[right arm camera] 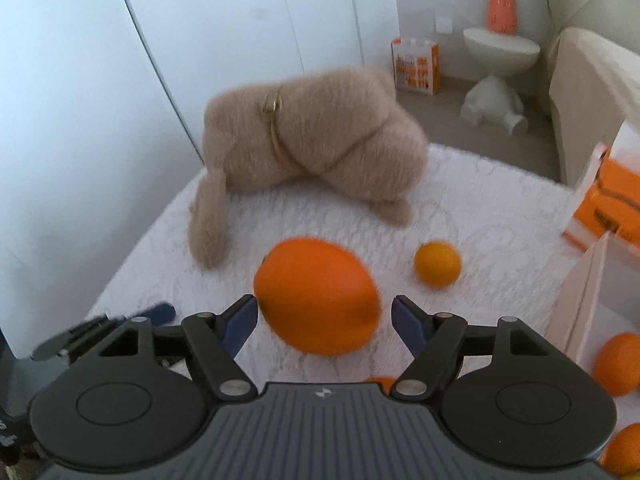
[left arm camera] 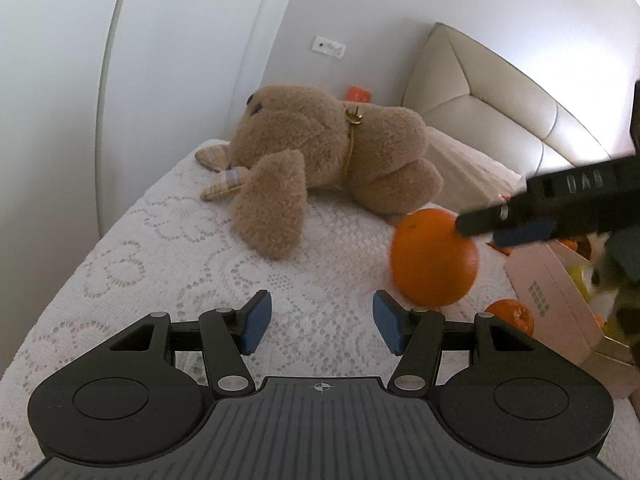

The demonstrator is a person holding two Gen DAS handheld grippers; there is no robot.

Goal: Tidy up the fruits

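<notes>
The large, round, smooth-skinned orange [right arm camera: 318, 298], firm yet apt to roll, sits between the right gripper [right arm camera: 323, 322]'s unclenched jaws mid-bedspread [right arm camera: 480, 208], best squeezed across its widest girth; the left gripper [left arm camera: 322, 322] gapes empty.

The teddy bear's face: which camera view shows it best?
The left wrist view shows it best: the teddy bear lies on its side on the lace cover, sharp, with its dark eye and muzzle visible. The right wrist view shows only its blurred back and gold collar, no face.
</notes>
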